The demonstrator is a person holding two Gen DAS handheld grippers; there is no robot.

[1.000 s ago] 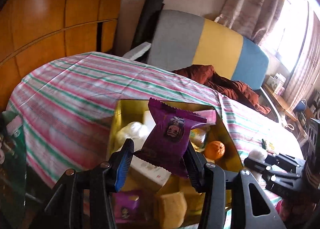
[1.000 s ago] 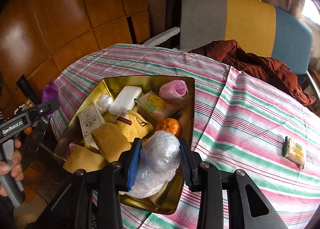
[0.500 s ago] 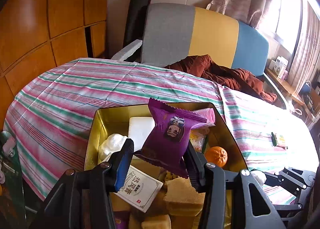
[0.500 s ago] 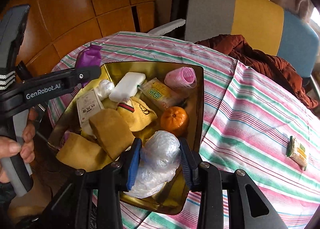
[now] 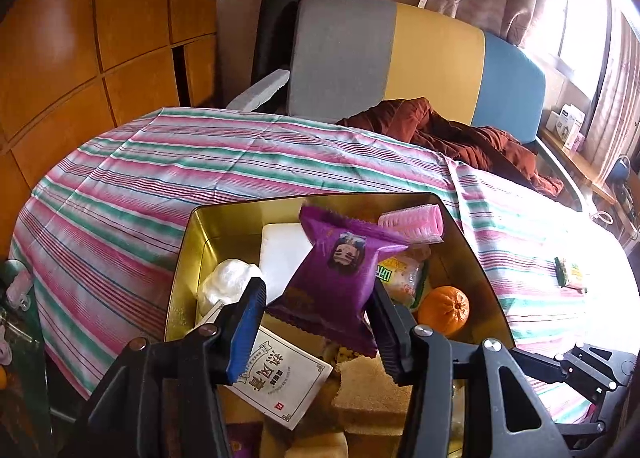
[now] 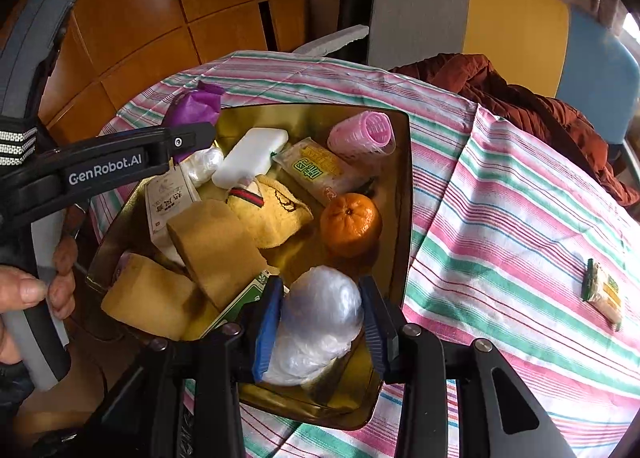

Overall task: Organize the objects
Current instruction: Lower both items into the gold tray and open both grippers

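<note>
A gold tin (image 5: pixel 304 199) full of odds and ends sits on the striped tablecloth. My left gripper (image 5: pixel 316 290) hangs over the tin's left side with a purple snack packet (image 5: pixel 340 270) between its pads. Its jaws are opening, and the packet still touches both pads. In the right wrist view the packet (image 6: pixel 196 105) pokes out above one of the left gripper's fingers (image 6: pixel 120 165). My right gripper (image 6: pixel 320 290) is shut on a ball of clear plastic bag (image 6: pixel 320 318) just above the tin's near corner (image 6: pixel 406 197).
In the tin lie an orange (image 6: pixel 350 223), a pink roller (image 6: pixel 364 133), a white block (image 6: pixel 250 155), yellow sponges (image 6: pixel 216 246) and packets. A small green packet (image 6: pixel 602 294) lies on the cloth to the right. A chair with a brown jacket (image 6: pixel 520 105) stands behind the table.
My left gripper carried the purple packet in from the left, over the tin. My right gripper sank a little toward the tin with the plastic bag.
</note>
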